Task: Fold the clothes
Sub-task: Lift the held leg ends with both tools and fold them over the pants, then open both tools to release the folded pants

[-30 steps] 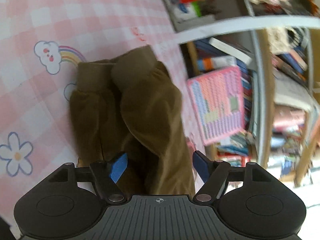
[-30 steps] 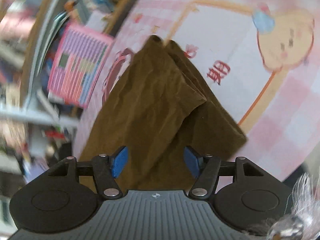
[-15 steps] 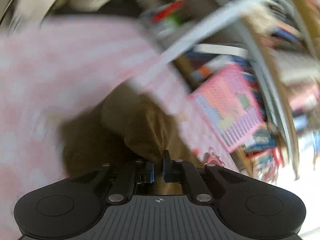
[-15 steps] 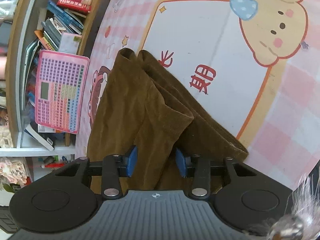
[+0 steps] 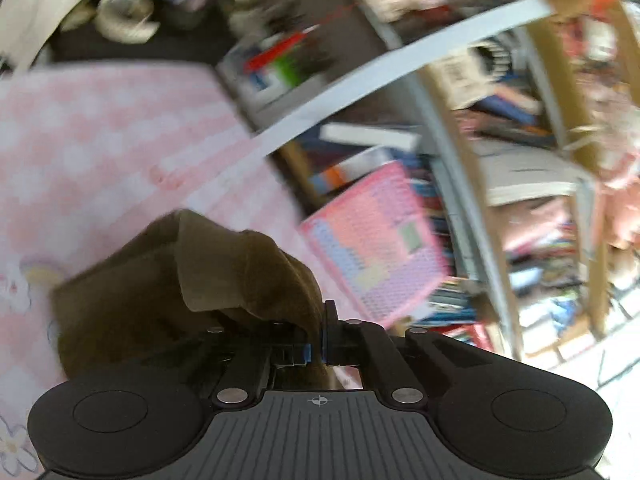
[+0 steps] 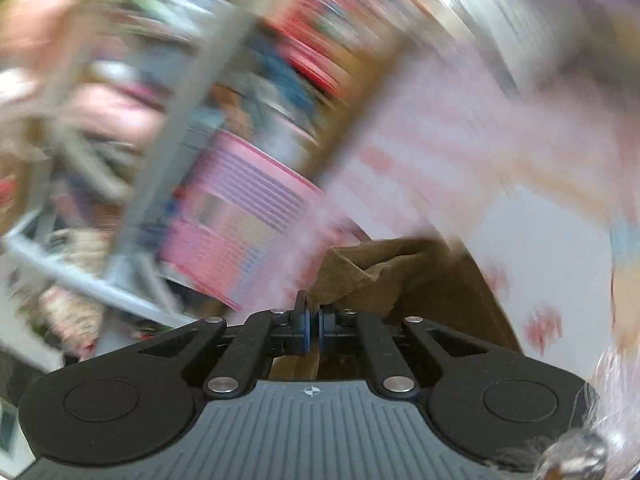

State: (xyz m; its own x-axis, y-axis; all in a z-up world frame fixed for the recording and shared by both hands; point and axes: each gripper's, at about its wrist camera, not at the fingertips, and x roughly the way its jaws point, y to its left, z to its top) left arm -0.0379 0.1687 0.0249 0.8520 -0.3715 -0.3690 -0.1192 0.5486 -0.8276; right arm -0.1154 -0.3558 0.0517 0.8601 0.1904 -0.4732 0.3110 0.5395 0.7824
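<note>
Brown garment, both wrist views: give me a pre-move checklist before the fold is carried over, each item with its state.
1. Left tongs shut on the brown garment: ok, fabric is pinched between the blue pads.
2. Right tongs shut on the same garment: ok.
3. Gripped edges raised off the pink checked mat: ok, the cloth bunches up at both tongs.
4. How many layers each grip holds: cannot tell.
5. Landing area on the mat visible: not ok, the right wrist view is heavily blurred.
</note>
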